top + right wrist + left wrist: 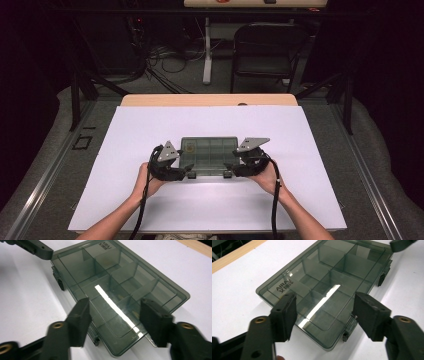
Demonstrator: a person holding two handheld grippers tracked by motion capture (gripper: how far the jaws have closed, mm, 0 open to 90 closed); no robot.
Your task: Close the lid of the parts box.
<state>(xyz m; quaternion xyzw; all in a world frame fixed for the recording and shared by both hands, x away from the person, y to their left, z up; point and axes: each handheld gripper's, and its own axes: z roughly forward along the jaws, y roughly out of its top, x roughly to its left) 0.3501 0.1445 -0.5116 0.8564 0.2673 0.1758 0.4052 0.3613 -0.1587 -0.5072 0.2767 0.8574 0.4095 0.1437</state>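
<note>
Centre: smoky transparent plastic compartment box [209, 155], lid shut, the one obstacle on the white-covered worktop [150, 125].
Box ends: left tongs [189, 174] and right tongs [229, 173] crowd its near corners.
Elsewhere: bare worktop around and behind the box.

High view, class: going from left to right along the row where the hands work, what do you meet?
Left hand → left gripper → smoky compartment box → right gripper → right hand.
</note>
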